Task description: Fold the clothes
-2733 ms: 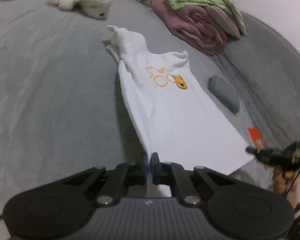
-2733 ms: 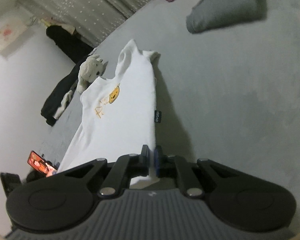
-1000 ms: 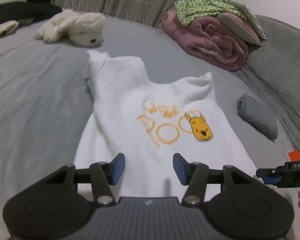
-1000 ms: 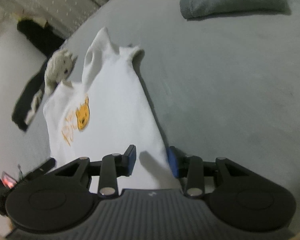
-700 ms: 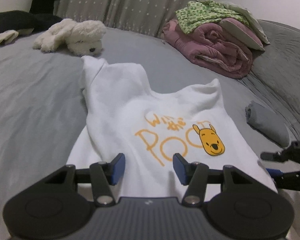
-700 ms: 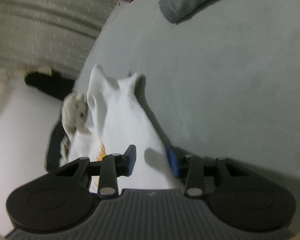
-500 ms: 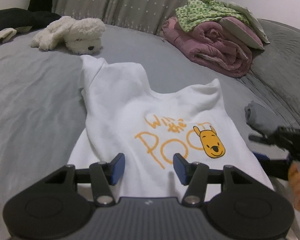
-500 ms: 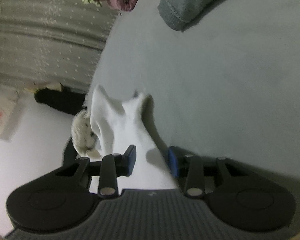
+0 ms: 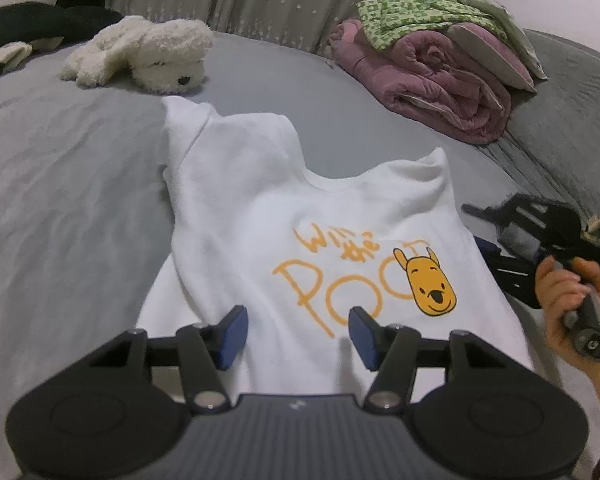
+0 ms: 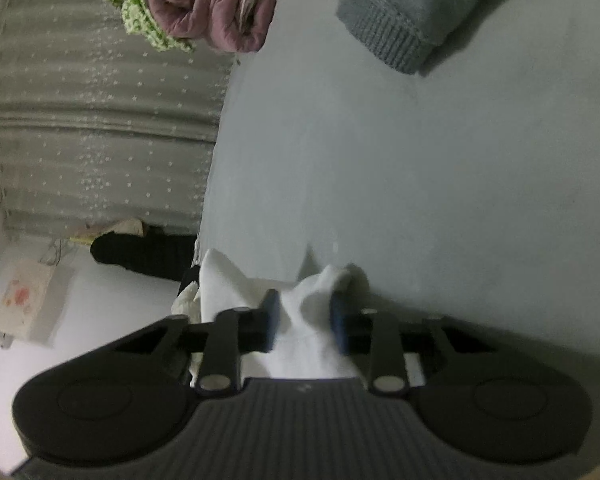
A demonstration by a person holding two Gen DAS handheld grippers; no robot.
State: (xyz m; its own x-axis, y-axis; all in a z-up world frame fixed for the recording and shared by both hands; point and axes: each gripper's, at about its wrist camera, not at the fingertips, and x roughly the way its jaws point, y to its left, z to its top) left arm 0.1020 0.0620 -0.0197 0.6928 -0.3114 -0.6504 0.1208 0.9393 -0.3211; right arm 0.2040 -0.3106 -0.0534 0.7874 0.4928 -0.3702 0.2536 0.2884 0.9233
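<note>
A white T-shirt [image 9: 300, 216] with an orange print and a yellow bear face lies flat on the grey bed, print up, neck away from me. My left gripper [image 9: 298, 330] hovers open over its lower part, blue pads wide apart, nothing between them. My right gripper [image 10: 304, 318] is open too, tilted on its side, with the shirt's right shoulder and sleeve [image 10: 324, 292] lying between its blue pads. In the left wrist view the right gripper [image 9: 508, 240] sits at the shirt's right edge, held by a hand [image 9: 572, 300].
A white plush dog [image 9: 144, 54] lies beyond the shirt at the back left. A rolled pink quilt [image 9: 432, 76] with green cloth on it sits at the back right. A folded grey knit [image 10: 416, 8] lies on the bed past the shirt's right side. Dark clothes [image 9: 28, 28] at far left.
Both grippers opened and let go of the shirt's hem, which now lies flat. The right gripper then moved up along the shirt's right edge to the shoulder. The left gripper has stayed over the lower part.
</note>
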